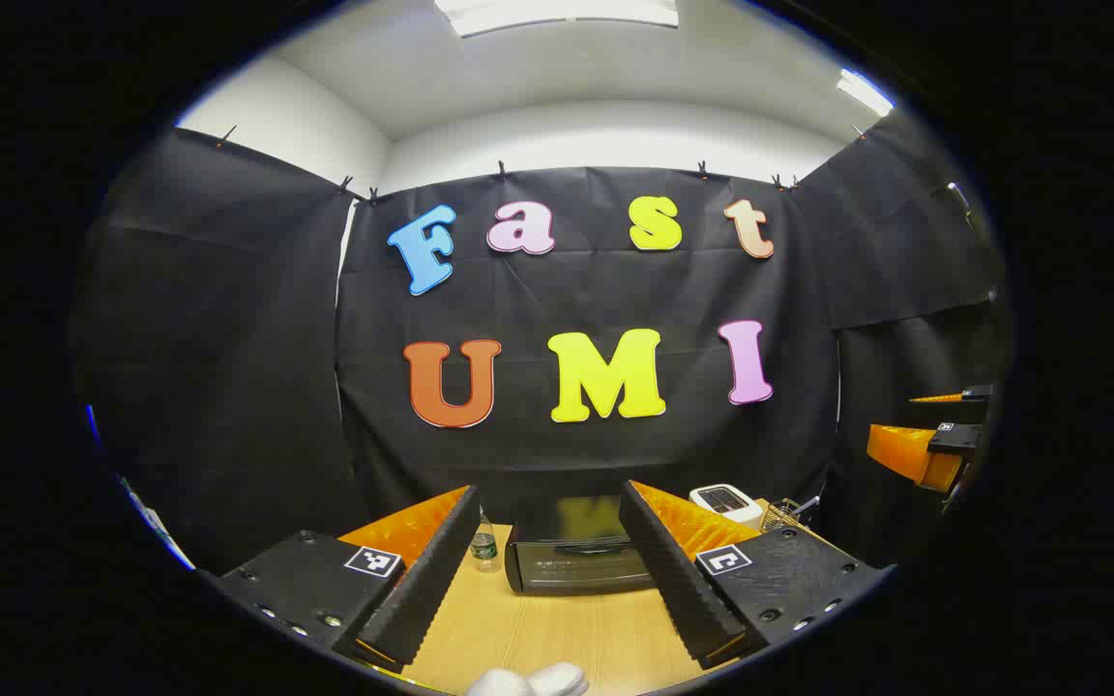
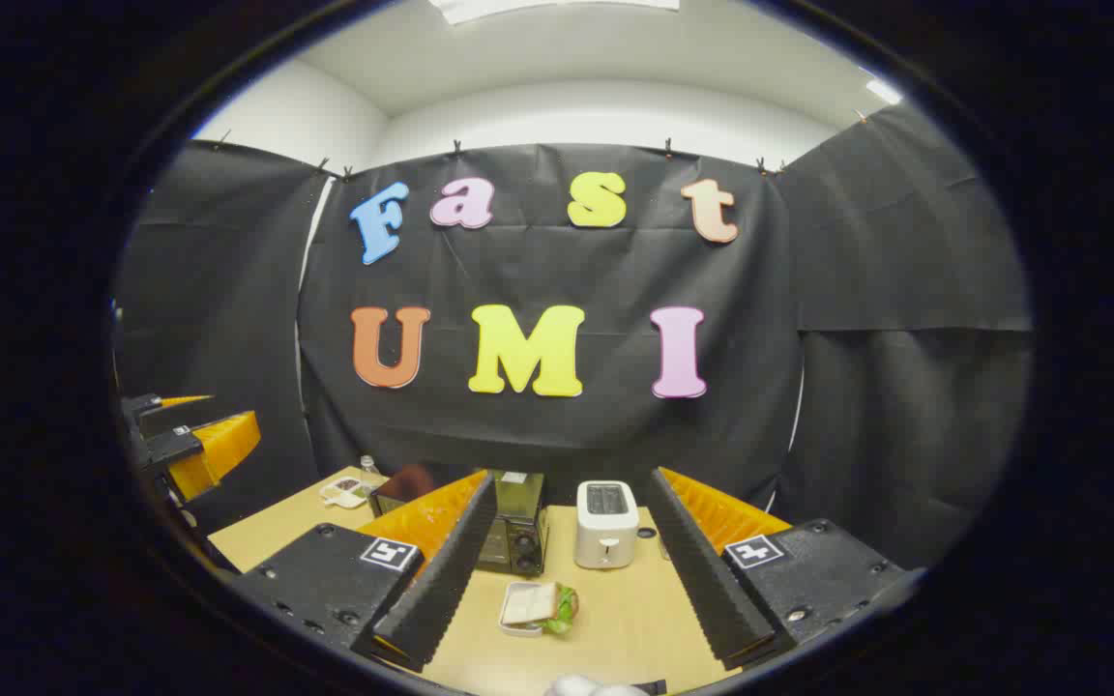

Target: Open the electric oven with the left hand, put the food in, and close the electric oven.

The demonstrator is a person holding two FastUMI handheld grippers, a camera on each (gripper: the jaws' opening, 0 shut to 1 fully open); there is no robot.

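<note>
Both your claws are released: the left gripper (image 1: 542,570) faces the closed oven (image 1: 576,559) ahead, the right gripper (image 2: 567,580) frames the sandwich (image 2: 540,608) and toaster (image 2: 605,524).

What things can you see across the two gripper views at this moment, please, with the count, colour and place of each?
electric oven: one, black, door shut, back of the table
table: one, light wood, under everything
toaster: one, white, right of the oven
sandwich: one, on a white tray, in front of the oven
water bottle: one, clear, left of the oven
wire rack: one, metal, far right
left gripper: one, open, facing the oven
right gripper: one, open, above the sandwich
</note>
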